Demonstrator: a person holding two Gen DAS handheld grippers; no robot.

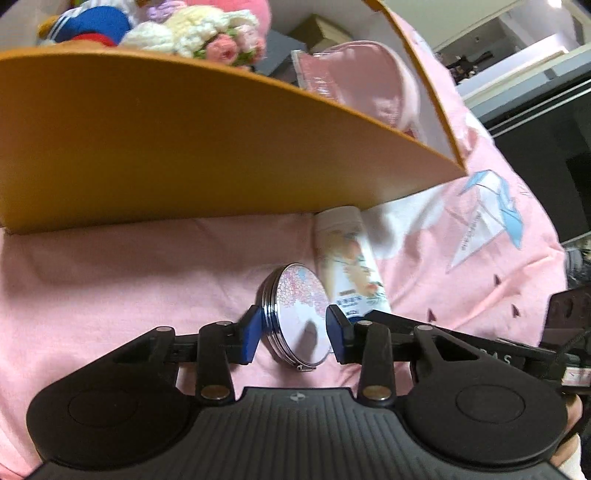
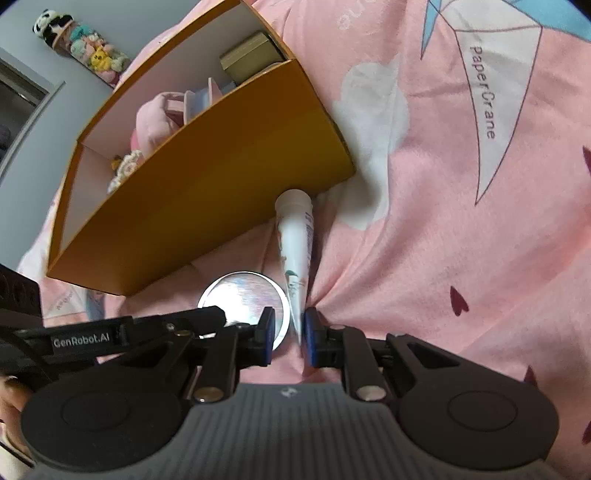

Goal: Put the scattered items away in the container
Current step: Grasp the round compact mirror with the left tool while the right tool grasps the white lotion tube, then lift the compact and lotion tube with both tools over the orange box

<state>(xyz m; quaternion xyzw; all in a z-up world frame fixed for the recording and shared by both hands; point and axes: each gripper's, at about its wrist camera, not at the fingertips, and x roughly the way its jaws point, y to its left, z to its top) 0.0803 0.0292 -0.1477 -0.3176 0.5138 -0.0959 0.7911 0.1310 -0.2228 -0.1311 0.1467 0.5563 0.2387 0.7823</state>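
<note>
Left gripper [image 1: 291, 334] clasps the compact mirror [image 1: 297, 314], right gripper [image 2: 288, 338] pinches the tube [image 2: 297, 243]; lift both level, clearing the orange box [image 1: 184, 147] wall.

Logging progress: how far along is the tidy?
Mostly done: crochet toys and a pink pouch already sit in the orange box. In hand: left gripper straddles the round compact mirror; right gripper brackets the tube. Both remain outside the box.

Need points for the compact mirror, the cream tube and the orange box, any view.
compact mirror [image 1: 301, 314], left wrist view, on its floral lid.
cream tube [image 2: 297, 236], right wrist view, mid-body on the white printed side.
orange box [image 1: 184, 147], left wrist view, on the outer face of its near wall.
</note>
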